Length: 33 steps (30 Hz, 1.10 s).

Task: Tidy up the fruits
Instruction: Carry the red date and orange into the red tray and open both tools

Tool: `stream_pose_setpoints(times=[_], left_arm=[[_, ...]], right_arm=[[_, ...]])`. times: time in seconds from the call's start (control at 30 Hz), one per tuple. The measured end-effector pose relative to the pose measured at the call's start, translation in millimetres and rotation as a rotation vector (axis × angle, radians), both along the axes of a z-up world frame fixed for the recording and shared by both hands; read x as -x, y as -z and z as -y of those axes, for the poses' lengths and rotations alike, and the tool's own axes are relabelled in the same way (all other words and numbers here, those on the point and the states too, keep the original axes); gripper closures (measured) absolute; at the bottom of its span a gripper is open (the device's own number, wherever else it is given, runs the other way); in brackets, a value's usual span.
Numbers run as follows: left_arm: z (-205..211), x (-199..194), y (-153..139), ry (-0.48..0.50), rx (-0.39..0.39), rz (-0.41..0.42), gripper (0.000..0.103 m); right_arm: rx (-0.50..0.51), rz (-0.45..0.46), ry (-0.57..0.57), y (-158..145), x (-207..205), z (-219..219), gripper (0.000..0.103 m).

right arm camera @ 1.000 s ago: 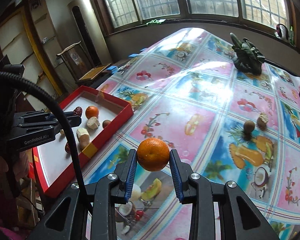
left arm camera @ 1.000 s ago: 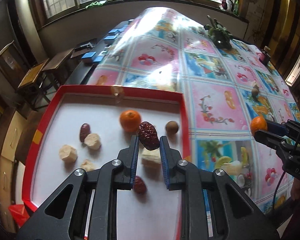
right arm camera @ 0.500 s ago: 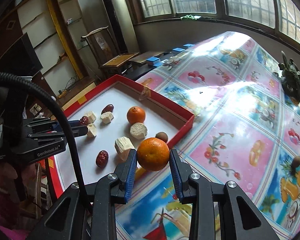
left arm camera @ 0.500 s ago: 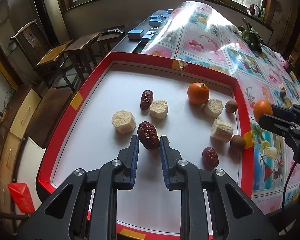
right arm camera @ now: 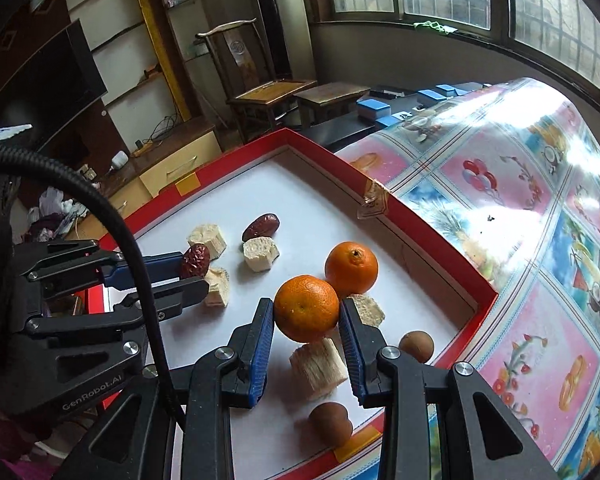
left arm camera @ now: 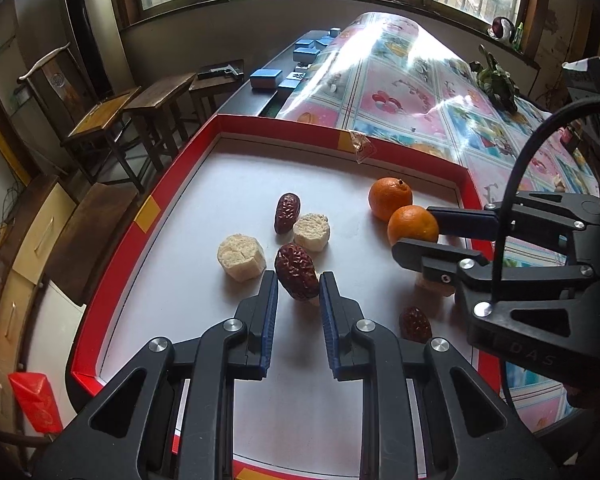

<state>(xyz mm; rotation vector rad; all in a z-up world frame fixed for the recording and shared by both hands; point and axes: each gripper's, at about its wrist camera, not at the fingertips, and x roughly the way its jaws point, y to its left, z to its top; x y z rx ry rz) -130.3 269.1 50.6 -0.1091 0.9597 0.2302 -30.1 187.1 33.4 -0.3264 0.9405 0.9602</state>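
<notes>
My left gripper (left arm camera: 298, 286) is shut on a dark red date (left arm camera: 296, 271) and holds it over the red-rimmed white tray (left arm camera: 148, 216), near a second date (left arm camera: 287, 213) and pale sugarcane chunks (left arm camera: 242, 257). My right gripper (right arm camera: 306, 312) is shut on an orange (right arm camera: 306, 307) and holds it above the tray, right beside a second orange (right arm camera: 351, 267) that lies in the tray. In the left wrist view the right gripper (left arm camera: 414, 236) comes in from the right with its orange (left arm camera: 413, 226). In the right wrist view the left gripper (right arm camera: 192, 266) comes in from the left with the date (right arm camera: 195, 260).
The tray also holds another date (left arm camera: 415, 323), several pale chunks (right arm camera: 319, 367) and two brown round fruits (right arm camera: 416, 346). The fruit-patterned tablecloth (right arm camera: 520, 208) stretches to the right. Blue boxes (left arm camera: 265, 79) lie beyond the tray; wooden stools (left arm camera: 100, 120) stand to the left.
My right gripper has carried its orange from the table's side in over the tray, up beside the lying orange. My left gripper has held the date over the tray's middle.
</notes>
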Motion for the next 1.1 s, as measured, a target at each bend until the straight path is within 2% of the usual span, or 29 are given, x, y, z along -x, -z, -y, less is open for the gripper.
stream_pose_setpoints(times=[0.17,0.47,0.8,0.87,1.0,1.1], left_arm=[[-2.2,-2.4,-2.1,-0.014,-0.014,0.013,0.083],[-4.8,-3.9,-4.7,-0.043,-0.030,0.024,0.083],[-5.1,-7.3,2.0,-0.083,-0.042,-0.004,0.082],[-5.0,-7.6,2.1,-0.091,-0.047,-0.006,0.078],[-5.4,-7.7,2.0,-0.110,-0.057,-0.001,0.058],[-5.1,-7.8,-0.4,-0.116,-0.050,0.004,0.058]], right_arm=[[0.034,0.002,-0.026,7.6,-0.3,-13.4,0.071],[0.038,0.016,-0.049,6.5,3.4,-21.4,0.071],[0.042,-0.012,-0.056,16.8,3.0,-23.8,0.071],[0.040,-0.010,-0.047,16.1,2.9,-21.6,0.070],[0.020,-0.006,-0.041,8.9,5.4,-13.9,0.069],[0.009,0.002,-0.027,3.0,6.9,-6.1,0.067]])
